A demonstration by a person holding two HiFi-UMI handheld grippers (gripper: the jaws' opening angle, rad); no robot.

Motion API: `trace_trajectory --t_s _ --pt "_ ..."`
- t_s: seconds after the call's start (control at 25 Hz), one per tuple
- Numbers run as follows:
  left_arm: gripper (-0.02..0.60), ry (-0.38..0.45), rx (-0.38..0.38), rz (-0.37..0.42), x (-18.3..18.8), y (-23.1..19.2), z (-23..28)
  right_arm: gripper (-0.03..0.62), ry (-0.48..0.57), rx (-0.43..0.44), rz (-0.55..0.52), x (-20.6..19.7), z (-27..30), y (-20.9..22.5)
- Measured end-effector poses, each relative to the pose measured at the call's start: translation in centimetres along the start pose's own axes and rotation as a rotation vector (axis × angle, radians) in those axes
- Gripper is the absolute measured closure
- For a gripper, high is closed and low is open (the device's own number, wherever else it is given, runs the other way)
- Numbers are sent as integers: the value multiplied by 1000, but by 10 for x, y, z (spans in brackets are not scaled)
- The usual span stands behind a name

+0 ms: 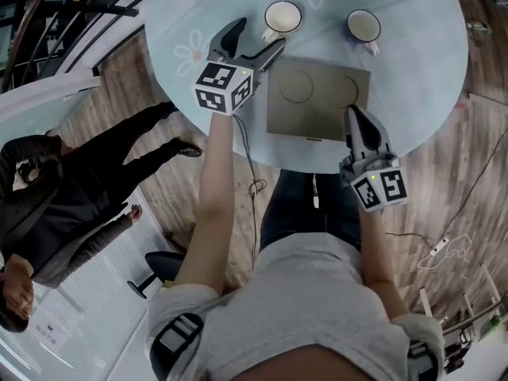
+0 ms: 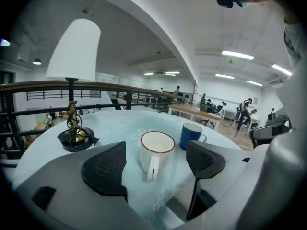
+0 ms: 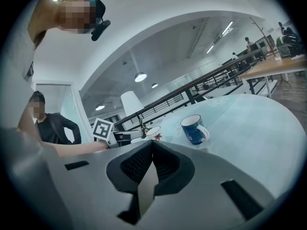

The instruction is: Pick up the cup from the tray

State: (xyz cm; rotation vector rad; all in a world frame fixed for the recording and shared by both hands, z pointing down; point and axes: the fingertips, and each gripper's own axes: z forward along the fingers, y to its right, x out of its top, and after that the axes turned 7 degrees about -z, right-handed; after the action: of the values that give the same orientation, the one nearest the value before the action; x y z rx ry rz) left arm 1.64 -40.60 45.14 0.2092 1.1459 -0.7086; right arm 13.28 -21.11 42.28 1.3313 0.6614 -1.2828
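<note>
**Item: cup, tray and two hand-held grippers on a round tabletop**

White cup [image 1: 282,17]: upright on the pale blue tabletop [image 1: 429,78], just beyond the far edge of the tray [image 1: 317,101], not on it; empty, with a dark rim. Blue cup [image 1: 363,26]: likewise upright and off the tray, near its far right corner, well apart from the white one. Tray: flat, brown and bare, with two ring marks on its surface.

Left gripper [image 1: 258,36]: fingers spread wide and holding nothing; the white cup stands just ahead of their tips, untouched. Right gripper [image 1: 353,116]: fingers pressed together on nothing, lying over the tray's near right corner.

Step, as judged: with no cup on the tray, the lift-off reads as done, or else the white cup is next for the left gripper. A grasp would call for advancing until the cup body sits between the pads, then closing.

Views compared: only the head view shows the bare tray and where both cups stand relative to it. The left gripper view alone shows the white cup's handle turned toward the fingers, and a white-shaded lamp [image 2: 74,49]. The right gripper view confirms its closed fingers; the tray is absent there.
</note>
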Motion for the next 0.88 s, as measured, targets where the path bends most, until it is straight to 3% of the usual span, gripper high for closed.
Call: trace_trajectory --t_s 0.16,0.2,0.28,0.44,0.64,0.88 --pt "191 57 35 9 2 26 -43 588 18 -3 -36 12 2 -4" --pt "221 82 45 11 4 34 -54 586 21 -2 -45 16 3 -6" --pt "363 150 76 -1 12 47 -74 586 24 1 -65 22 8 -10" --pt "539 253 119 -55 18 73 -104 588 40 1 -83 31 12 -20" --pt "569 258 150 -92 5 104 -123 588 58 14 -111 41 8 -37" --pt "572 259 183 -54 6 133 -134 588 82 27 -147 54 1 -52"
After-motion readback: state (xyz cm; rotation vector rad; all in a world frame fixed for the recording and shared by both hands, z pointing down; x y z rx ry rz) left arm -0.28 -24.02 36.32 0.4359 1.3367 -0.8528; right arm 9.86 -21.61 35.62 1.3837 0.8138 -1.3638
